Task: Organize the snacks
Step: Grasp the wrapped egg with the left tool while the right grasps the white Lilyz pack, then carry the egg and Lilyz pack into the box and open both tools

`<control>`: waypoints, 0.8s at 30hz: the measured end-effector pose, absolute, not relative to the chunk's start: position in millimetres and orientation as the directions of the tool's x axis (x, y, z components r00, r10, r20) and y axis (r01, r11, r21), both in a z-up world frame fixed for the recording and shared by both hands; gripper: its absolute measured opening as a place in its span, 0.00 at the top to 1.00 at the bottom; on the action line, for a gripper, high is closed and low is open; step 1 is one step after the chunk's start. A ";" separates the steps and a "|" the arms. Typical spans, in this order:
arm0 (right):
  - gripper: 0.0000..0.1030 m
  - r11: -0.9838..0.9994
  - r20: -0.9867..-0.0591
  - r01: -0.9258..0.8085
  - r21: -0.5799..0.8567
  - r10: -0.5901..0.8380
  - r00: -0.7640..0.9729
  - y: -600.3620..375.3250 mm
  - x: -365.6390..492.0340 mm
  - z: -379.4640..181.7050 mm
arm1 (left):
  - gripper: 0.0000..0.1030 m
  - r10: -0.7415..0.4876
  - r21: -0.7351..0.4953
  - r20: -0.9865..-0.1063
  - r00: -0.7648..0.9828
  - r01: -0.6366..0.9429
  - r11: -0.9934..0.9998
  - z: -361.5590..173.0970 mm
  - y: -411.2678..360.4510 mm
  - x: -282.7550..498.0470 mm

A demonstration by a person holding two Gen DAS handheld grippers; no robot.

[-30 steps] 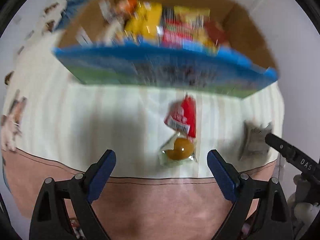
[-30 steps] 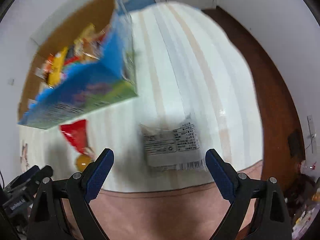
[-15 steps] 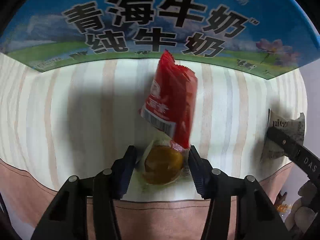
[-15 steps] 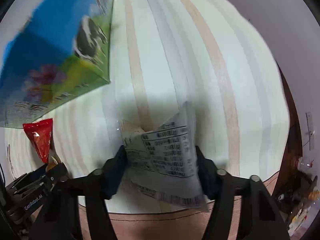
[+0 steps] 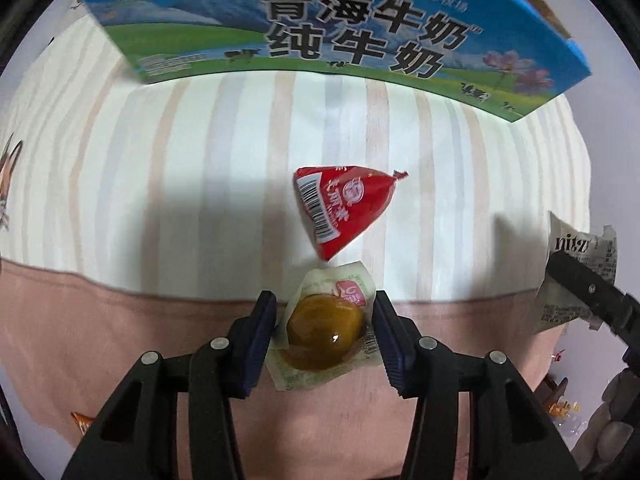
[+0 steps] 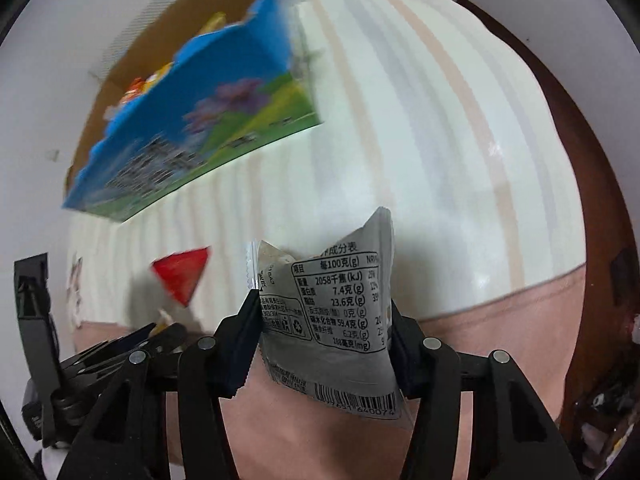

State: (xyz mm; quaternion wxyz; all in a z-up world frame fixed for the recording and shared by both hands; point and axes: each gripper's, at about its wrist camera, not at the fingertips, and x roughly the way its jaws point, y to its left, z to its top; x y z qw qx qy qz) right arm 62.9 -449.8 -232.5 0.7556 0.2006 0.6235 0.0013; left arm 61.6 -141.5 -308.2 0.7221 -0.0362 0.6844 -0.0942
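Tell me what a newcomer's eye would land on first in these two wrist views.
First, the big blue milk carton box, open-topped with snacks inside, at the far side of the striped tablecloth. Next, the left gripper shut on a clear packet holding a brown egg, a red snack packet hanging just beyond it. Lastly, the right gripper, whose jaws have just been closing, clamps a grey snack packet.

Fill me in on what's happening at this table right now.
A person is tidying snacks with two handheld grippers. The left gripper has closed on a clear packet holding a brown egg; a red packet lies just beyond it on the striped cloth. The right gripper has just been closing and now pinches a grey snack packet. The blue milk carton box holding other snacks stands behind.
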 end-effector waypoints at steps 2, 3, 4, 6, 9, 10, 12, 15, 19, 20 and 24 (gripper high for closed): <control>0.44 0.915 -0.933 0.235 0.328 0.275 0.233 -439.5 60.3 -223.9 | 0.56 -0.198 -0.193 -0.979 0.053 0.084 0.978 -300.5 -137.1 59.8; 0.44 0.915 -0.930 0.226 0.335 0.282 0.237 -430.1 61.2 -221.4 | 0.56 -0.208 -0.203 -0.976 0.058 0.080 0.976 -294.9 -134.3 56.3; 0.44 0.914 -0.925 0.217 0.344 0.290 0.245 -424.2 59.8 -216.6 | 0.56 -0.221 -0.216 -0.974 0.057 0.078 0.973 -289.0 -131.9 53.5; 0.44 0.910 -0.915 0.197 0.364 0.310 0.258 -417.3 58.5 -205.3 | 0.56 -0.261 -0.258 -0.964 0.058 0.059 0.964 -272.3 -124.4 56.4; 0.44 0.907 -0.898 0.163 0.389 0.334 0.286 -411.3 56.2 -175.3 | 0.56 -0.314 -0.311 -0.945 0.086 0.050 0.949 -245.6 -119.8 58.1; 0.44 0.905 -0.891 0.150 0.398 0.342 0.299 -409.8 58.2 -165.7 | 0.56 -0.326 -0.322 -0.940 0.098 0.053 0.945 -237.1 -117.6 63.1; 0.44 0.903 -0.876 0.119 0.413 0.358 0.323 -406.7 65.8 -145.9 | 0.59 -0.359 -0.354 -0.924 0.132 0.055 0.934 -214.2 -114.0 72.0; 0.44 0.897 -0.856 0.089 0.433 0.378 0.353 -406.6 80.5 -122.1 | 0.59 -0.396 -0.390 -0.901 0.176 0.068 0.918 -183.4 -115.3 94.8; 0.44 0.898 -0.837 0.061 0.436 0.380 0.395 -409.5 112.0 -96.4 | 0.59 -0.392 -0.381 -0.888 0.241 0.095 0.920 -153.0 -120.2 116.0; 0.44 0.899 -0.834 0.057 0.434 0.377 0.402 -410.1 120.1 -92.8 | 0.59 -0.395 -0.384 -0.884 0.251 0.095 0.918 -147.6 -120.1 128.2; 0.44 0.903 -0.832 0.057 0.425 0.366 0.416 -412.4 162.3 -84.6 | 0.59 -0.364 -0.346 -0.884 0.293 0.113 0.932 -131.3 -132.1 175.7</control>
